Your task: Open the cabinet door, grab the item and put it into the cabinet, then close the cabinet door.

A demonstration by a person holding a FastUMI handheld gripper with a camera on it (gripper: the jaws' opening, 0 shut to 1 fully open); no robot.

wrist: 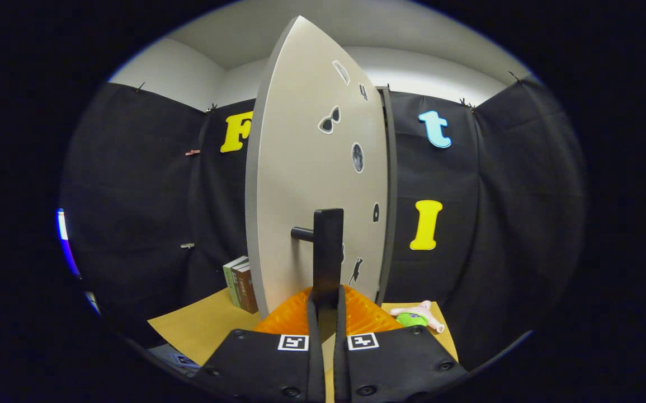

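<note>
Gripper view shows the gripper [326, 305] with its fingers pinched narrow on the door handle [327, 252], a dark flat bar standing upright on a short round post. Both ribbed pads [295, 314] press its lower end. The cabinet door [306, 184] is a smooth pale panel, stuck with small dark stickers, swung partly out from the cabinet edge [390, 196]. My worry: the grip sits low on a slick bar, so a pull off the door's arc could let it slip out. The item, a soft toy [419, 317] in pink and green, lies on the tan tabletop [199, 327] beside the cabinet; some books [240, 282] stand on the other side
</note>
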